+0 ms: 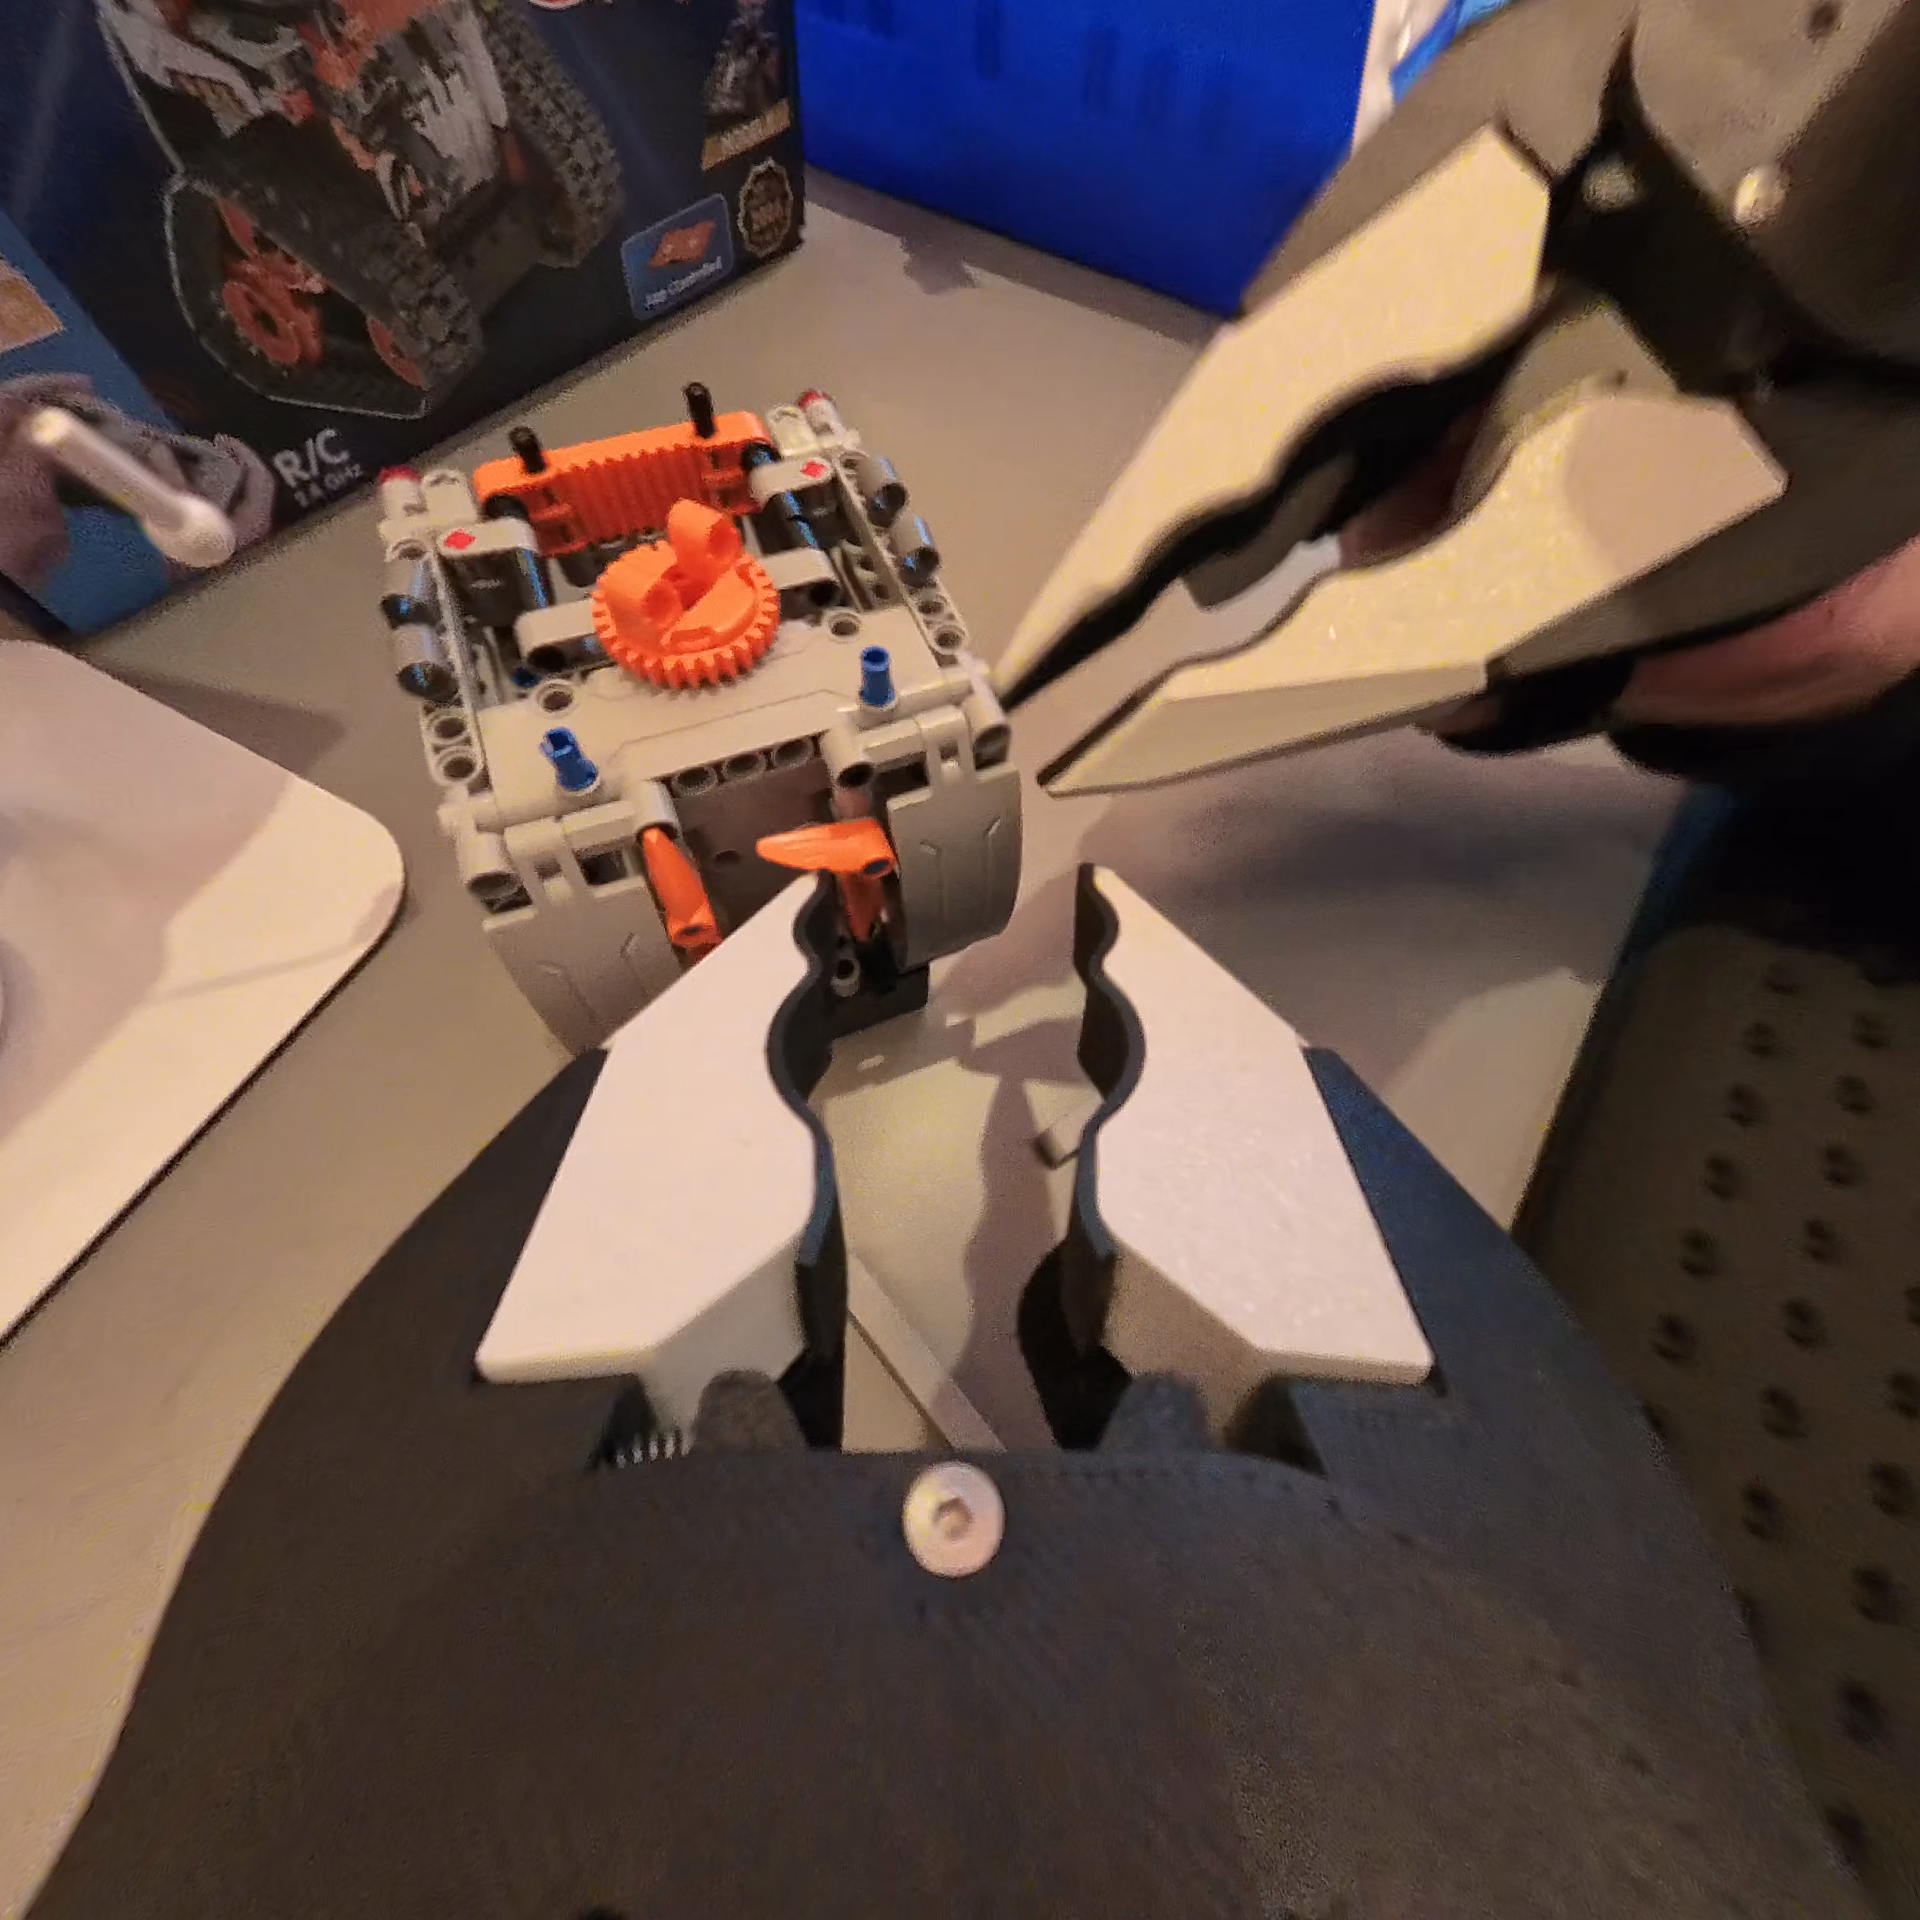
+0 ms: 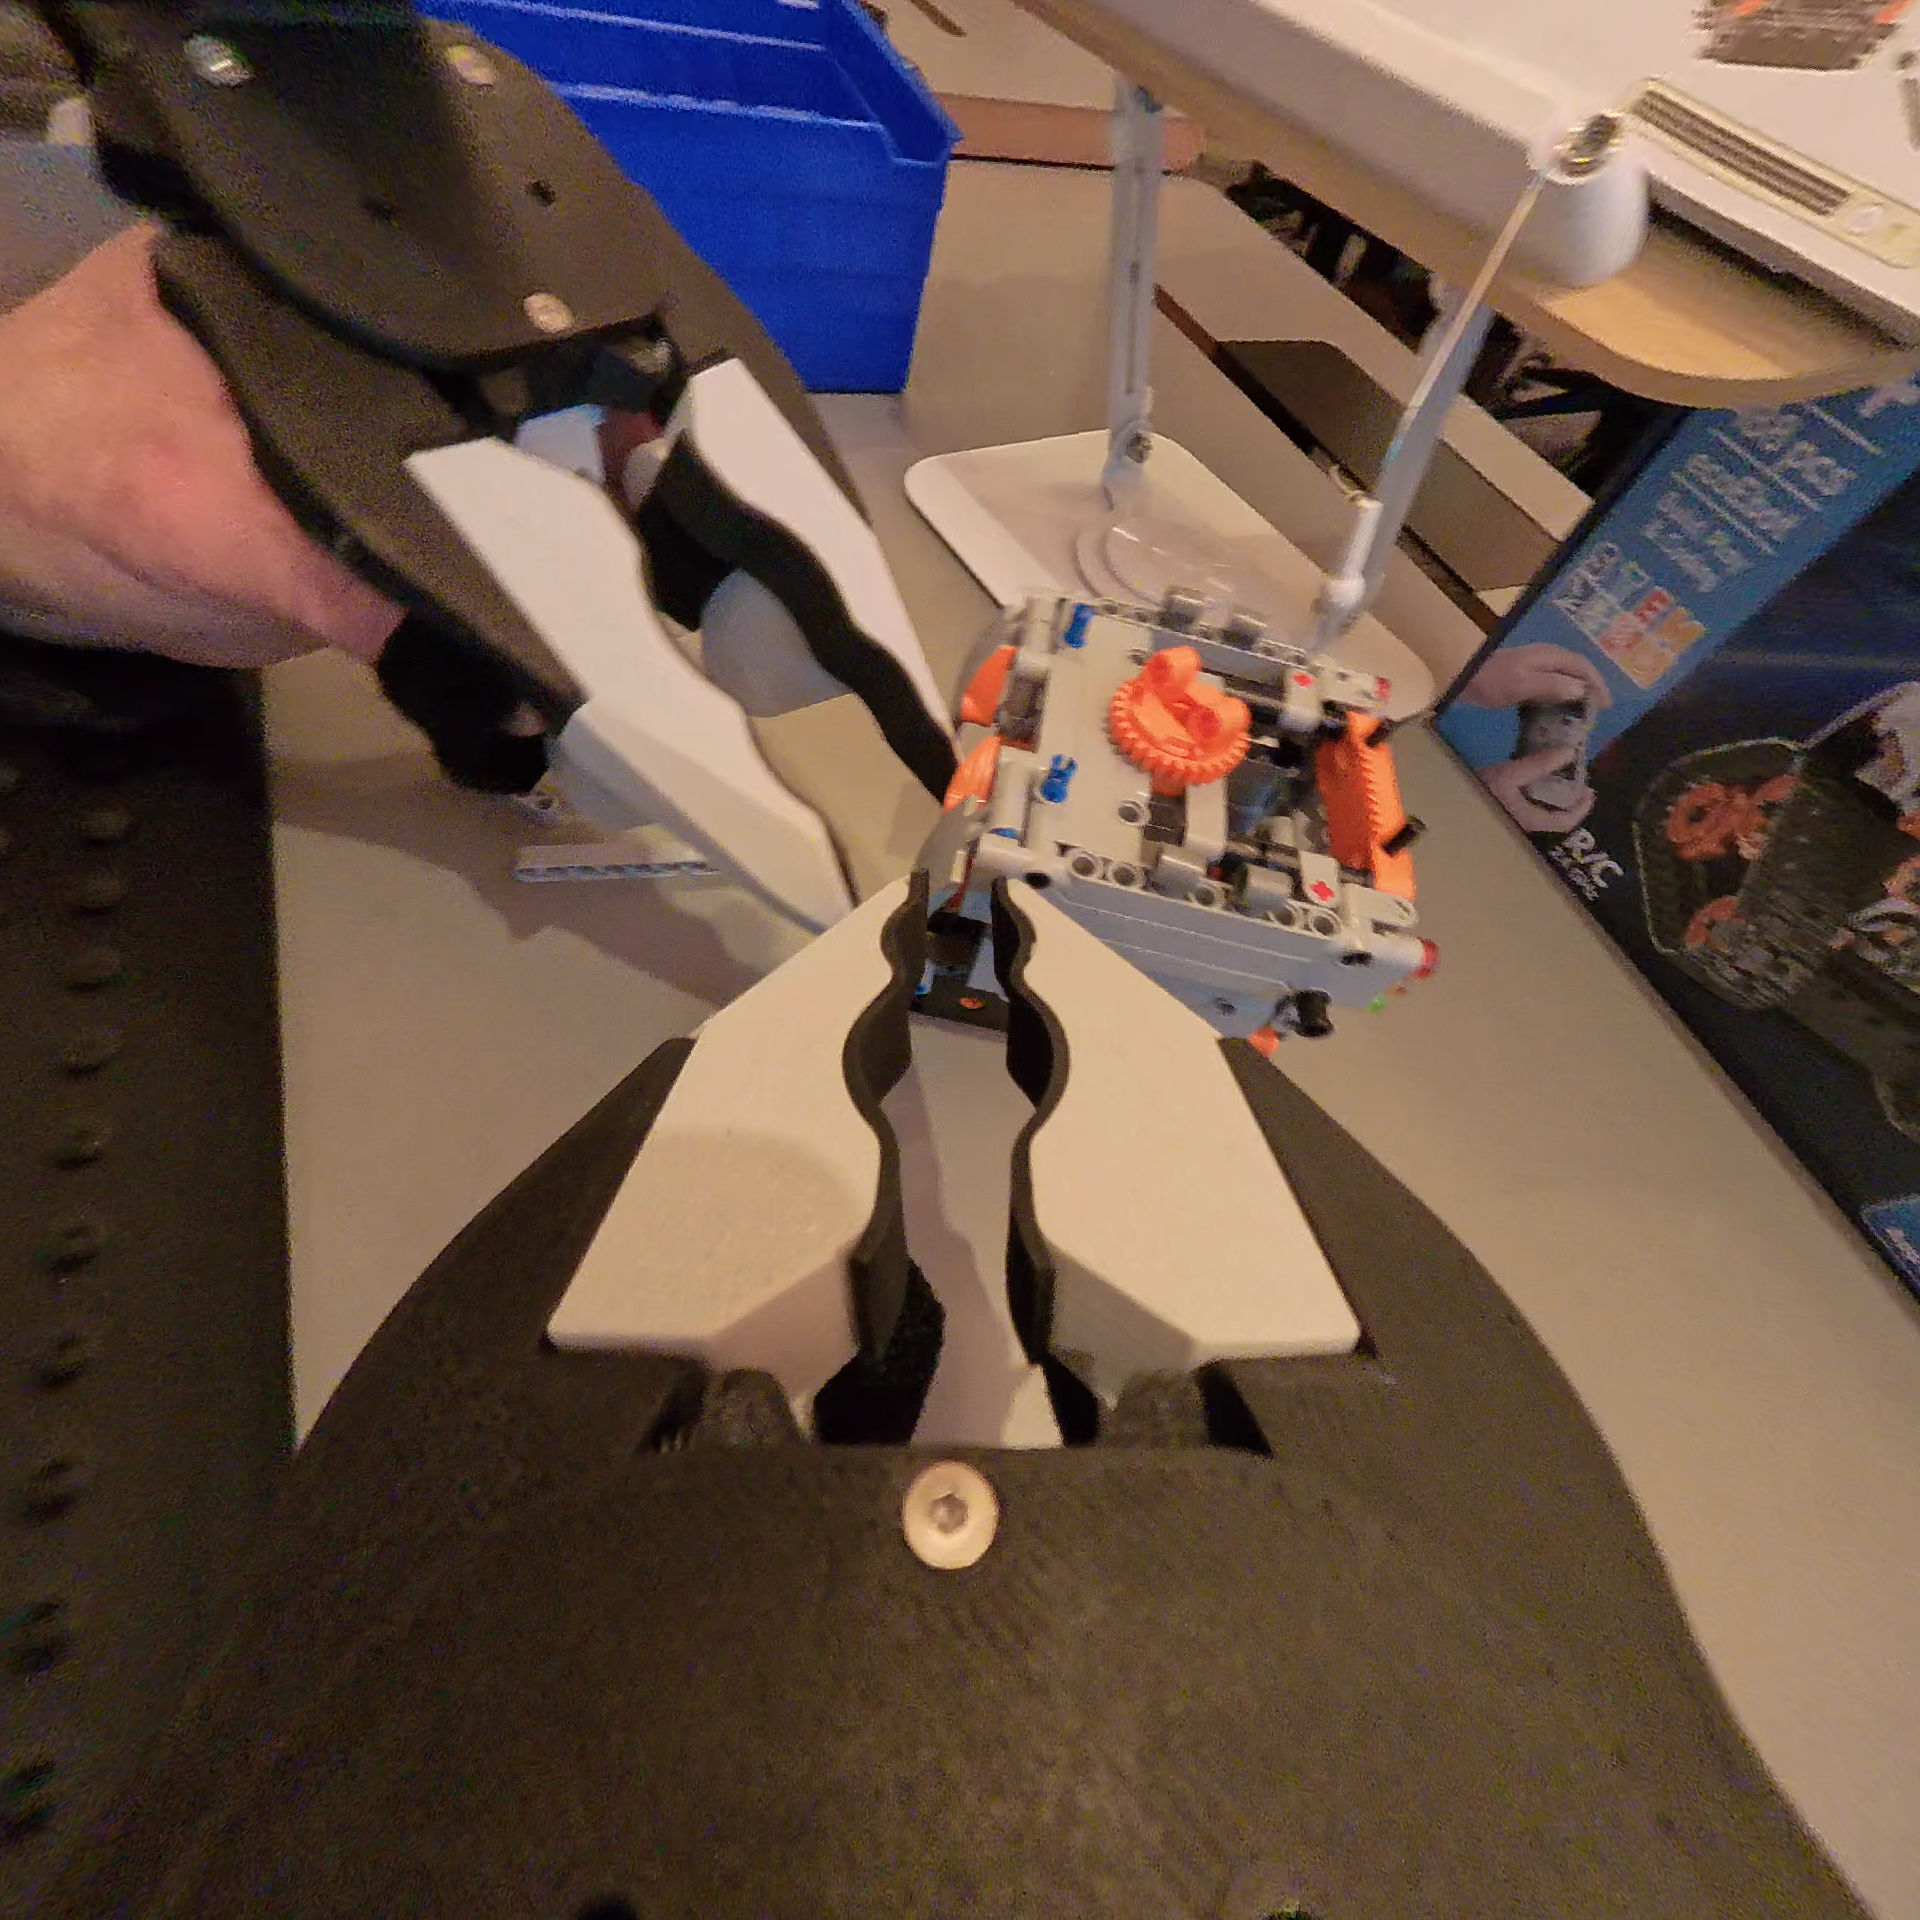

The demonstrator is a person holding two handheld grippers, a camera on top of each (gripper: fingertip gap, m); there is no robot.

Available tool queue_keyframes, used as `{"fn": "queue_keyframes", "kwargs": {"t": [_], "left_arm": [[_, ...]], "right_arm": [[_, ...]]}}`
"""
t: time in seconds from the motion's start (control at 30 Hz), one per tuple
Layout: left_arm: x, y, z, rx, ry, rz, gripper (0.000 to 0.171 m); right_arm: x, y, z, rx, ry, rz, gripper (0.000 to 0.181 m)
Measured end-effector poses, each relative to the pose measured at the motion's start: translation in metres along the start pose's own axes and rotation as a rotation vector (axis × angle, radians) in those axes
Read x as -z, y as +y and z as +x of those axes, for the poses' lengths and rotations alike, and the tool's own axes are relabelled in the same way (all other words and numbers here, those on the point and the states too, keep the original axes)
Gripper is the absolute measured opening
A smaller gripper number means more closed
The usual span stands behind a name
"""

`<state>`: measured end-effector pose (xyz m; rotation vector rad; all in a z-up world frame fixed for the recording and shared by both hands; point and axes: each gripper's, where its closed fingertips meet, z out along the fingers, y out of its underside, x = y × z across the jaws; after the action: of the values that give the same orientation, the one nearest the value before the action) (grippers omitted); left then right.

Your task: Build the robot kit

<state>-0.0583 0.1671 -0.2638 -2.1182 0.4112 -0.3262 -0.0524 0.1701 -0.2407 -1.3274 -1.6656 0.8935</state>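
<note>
Two grippers at grey-and-orange brick model point(image 1: 696, 717) on table point(image 1: 343, 1195). My left gripper point(image 1: 940, 894) jaws parted, holding nothing, left fingertip point(image 1: 769, 935) just beside model's front orange pins. My right gripper point(image 2: 951, 899) jaws narrowly apart at model's near corner; grip unclear, cannot tell. Risk: model looks tilted in right view; slip or nudge could topple it, pop pins loose.

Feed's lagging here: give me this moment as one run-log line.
left gripper: open, at brick model's front | right gripper: narrow gap, at model's corner, grasp unclear | model: on table, orange gear up
</note>
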Motion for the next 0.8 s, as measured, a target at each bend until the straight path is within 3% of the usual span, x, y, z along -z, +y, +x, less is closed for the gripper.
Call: {"fn": "queue_keyframes", "kwargs": {"t": [0.17, 0.27, 0.33, 0.4, 0.8], "left_arm": [[0.008, -0.005, -0.012, 0.144, 0.057, 0.076, 0.045], [0.008, -0.009, -0.017, 0.137, 0.033, 0.102, 0.043], [0.006, -0.01, -0.018, 0.134, 0.029, 0.107, 0.042], [0.005, -0.01, -0.02, 0.124, 0.013, 0.111, 0.039], [0.001, -0.015, -0.022, 0.012, -0.048, 0.116, 0.035]], "right_arm": [[0.003, -0.012, 0.005, 0.05, 0.047, 0.036, 0.013], [0.005, -0.023, 0.014, 0.061, 0.064, 0.087, 0.028], [-0.003, -0.02, 0.011, 0.077, 0.045, 0.062, 0.028], [-0.013, -0.011, 0.014, 0.101, 0.062, 0.01, 0.023], [-0.018, -0.012, 0.018, 0.021, 0.026, 0.037, 0.011]]}}
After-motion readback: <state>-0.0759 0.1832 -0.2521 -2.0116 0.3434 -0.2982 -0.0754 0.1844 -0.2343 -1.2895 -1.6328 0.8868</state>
